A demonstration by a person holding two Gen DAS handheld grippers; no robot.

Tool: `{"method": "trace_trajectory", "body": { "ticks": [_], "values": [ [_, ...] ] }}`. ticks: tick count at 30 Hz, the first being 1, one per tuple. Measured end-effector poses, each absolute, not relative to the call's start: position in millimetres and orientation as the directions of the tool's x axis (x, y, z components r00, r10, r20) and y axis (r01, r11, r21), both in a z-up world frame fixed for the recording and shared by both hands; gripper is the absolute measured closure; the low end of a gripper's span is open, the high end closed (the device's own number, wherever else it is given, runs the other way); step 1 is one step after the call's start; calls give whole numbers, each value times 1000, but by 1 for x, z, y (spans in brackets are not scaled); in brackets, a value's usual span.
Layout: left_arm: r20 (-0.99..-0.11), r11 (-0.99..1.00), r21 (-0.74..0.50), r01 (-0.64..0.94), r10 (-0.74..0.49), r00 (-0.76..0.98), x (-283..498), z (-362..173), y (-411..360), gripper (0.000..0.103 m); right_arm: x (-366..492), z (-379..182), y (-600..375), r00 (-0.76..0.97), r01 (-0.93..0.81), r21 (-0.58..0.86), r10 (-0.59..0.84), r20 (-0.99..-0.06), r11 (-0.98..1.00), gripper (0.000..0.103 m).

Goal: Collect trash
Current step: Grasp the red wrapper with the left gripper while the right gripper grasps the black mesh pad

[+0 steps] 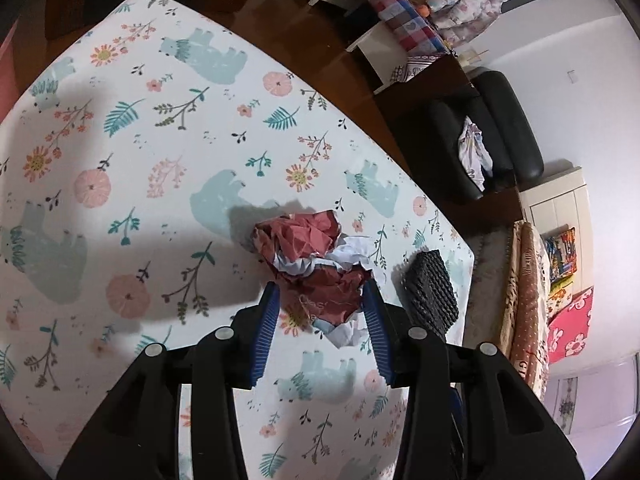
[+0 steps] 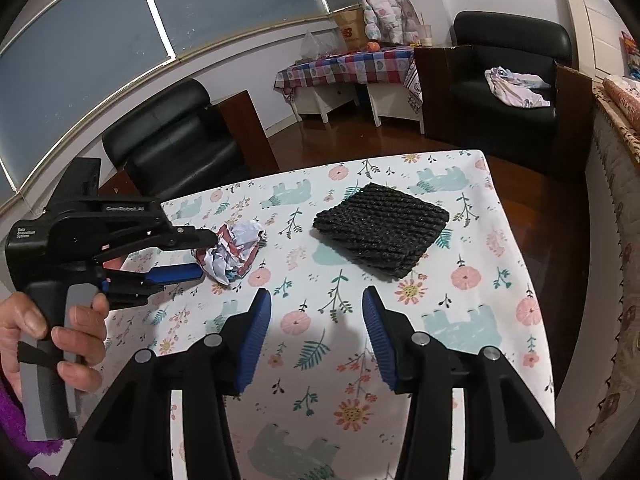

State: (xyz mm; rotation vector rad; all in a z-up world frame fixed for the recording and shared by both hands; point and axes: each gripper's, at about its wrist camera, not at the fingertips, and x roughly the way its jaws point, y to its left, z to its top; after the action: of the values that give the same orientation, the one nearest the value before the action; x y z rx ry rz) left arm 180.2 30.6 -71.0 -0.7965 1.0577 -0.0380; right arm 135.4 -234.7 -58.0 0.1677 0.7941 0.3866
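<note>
A crumpled ball of dark red and white paper (image 1: 316, 264) lies on the table's bear-and-flower cloth (image 1: 160, 140). My left gripper (image 1: 322, 292) is open and straddles the near part of the ball, one blue pad on each side; the right pad looks close to or just touching the paper. In the right wrist view the same paper ball (image 2: 240, 252) sits at the tips of the left gripper (image 2: 202, 252), which a hand holds by its grip. My right gripper (image 2: 316, 300) hangs open over the cloth (image 2: 460, 300) with nothing between its fingers.
A black woven mat (image 2: 380, 228) lies on the table to the right of the paper, near the far edge. Beyond the table are two black armchairs (image 2: 172, 140), a low table with a checked cloth (image 2: 348, 66) and a brown wooden floor. A patterned cover (image 2: 616, 200) borders the right side.
</note>
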Motion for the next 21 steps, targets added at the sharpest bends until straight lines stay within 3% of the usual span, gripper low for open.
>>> {"method": "trace_trajectory", "body": {
  "ticks": [5, 6, 11, 21],
  "values": [
    [-755, 755, -581, -305, -359, 549, 181, -69, 26, 61, 138, -60, -238, 632, -271, 279, 389, -670, 921, 56],
    [-753, 764, -573, -295, -350, 556, 179, -68, 26, 69, 139, -61, -239, 631, -272, 276, 387, -672, 922, 56],
    [-755, 806, -530, -263, -308, 578, 170, -62, 27, 77, 148, -62, -237, 632, -280, 255, 378, -677, 926, 56],
    [-753, 874, -453, -177, -268, 601, 130, -42, 38, 77, 185, -68, -216, 626, -317, 105, 291, -723, 943, 56]
  ]
}}
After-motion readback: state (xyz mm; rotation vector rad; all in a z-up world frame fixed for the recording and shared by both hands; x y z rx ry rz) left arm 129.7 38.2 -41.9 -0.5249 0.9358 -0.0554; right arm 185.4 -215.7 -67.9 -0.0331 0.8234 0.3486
